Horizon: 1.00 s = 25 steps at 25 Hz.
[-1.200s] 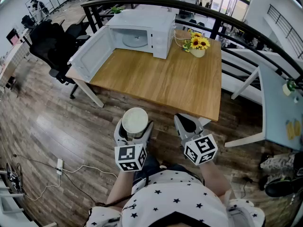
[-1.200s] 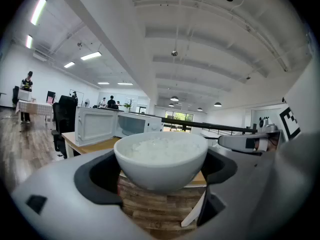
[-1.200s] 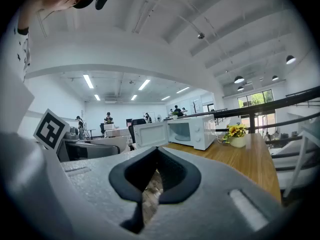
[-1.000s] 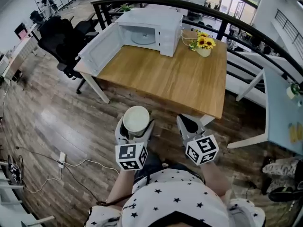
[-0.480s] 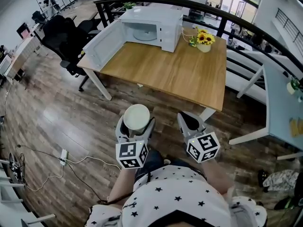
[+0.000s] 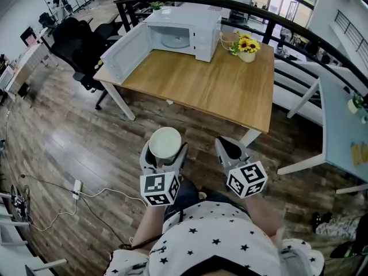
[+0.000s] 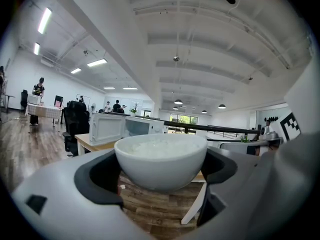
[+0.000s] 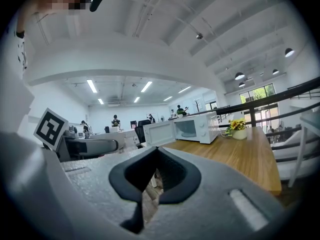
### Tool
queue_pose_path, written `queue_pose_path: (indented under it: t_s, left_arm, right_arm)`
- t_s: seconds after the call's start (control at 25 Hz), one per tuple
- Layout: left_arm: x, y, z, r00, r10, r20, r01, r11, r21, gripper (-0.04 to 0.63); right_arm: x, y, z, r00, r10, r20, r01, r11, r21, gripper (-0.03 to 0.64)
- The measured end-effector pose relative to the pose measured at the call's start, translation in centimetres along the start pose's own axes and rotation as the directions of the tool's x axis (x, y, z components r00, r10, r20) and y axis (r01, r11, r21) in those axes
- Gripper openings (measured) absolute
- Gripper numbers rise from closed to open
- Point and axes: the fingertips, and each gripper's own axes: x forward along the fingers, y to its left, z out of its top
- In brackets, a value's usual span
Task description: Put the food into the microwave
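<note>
My left gripper (image 6: 165,149) is shut on a white bowl (image 6: 165,142) of pale food, held over the wooden floor just short of the table. The bowl (image 7: 161,160) sits between the dark pads in the left gripper view, level and upright. A white microwave (image 6: 185,25) stands at the far left corner of the wooden table (image 6: 201,88), its door (image 6: 129,52) swung wide open to the left and its glass turntable bare. It also shows as the microwave (image 7: 125,128) and the microwave (image 8: 192,127). My right gripper (image 6: 228,148) is shut and holds nothing, jaws pressed together (image 8: 152,179).
A pot of sunflowers (image 6: 246,46) stands right of the microwave. Black office chairs (image 6: 75,42) crowd the table's left end. A black railing (image 6: 276,22) curves behind it. A white table (image 6: 345,125) is at the right. A cable and power strip (image 6: 77,187) lie on the floor.
The table and microwave have drifted a little up and right in the head view. Both grippers keep their places, and the bowl stays in the left one.
</note>
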Motion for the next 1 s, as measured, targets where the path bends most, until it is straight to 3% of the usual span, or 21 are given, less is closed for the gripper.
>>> queue_pose_path:
  t_s: [0.6,1.0]
  left_arm:
    - [1.0,0.8,0.4,1.0,0.011,0.011,-0.011,1.0,-0.009,0.476]
    - [5.0,3.4,1.7,1.0,0.019,0.015,-0.019,1.0,-0.016,0.476]
  right_arm:
    - [1.7,-0.4,-0.1,1.0,0.019,-0.013,-0.019,1.0,0.005,0.006]
    - [5.9,-2.1,0.7,1.0,0.015,-0.022,-0.015,1.0,0.001,0.006]
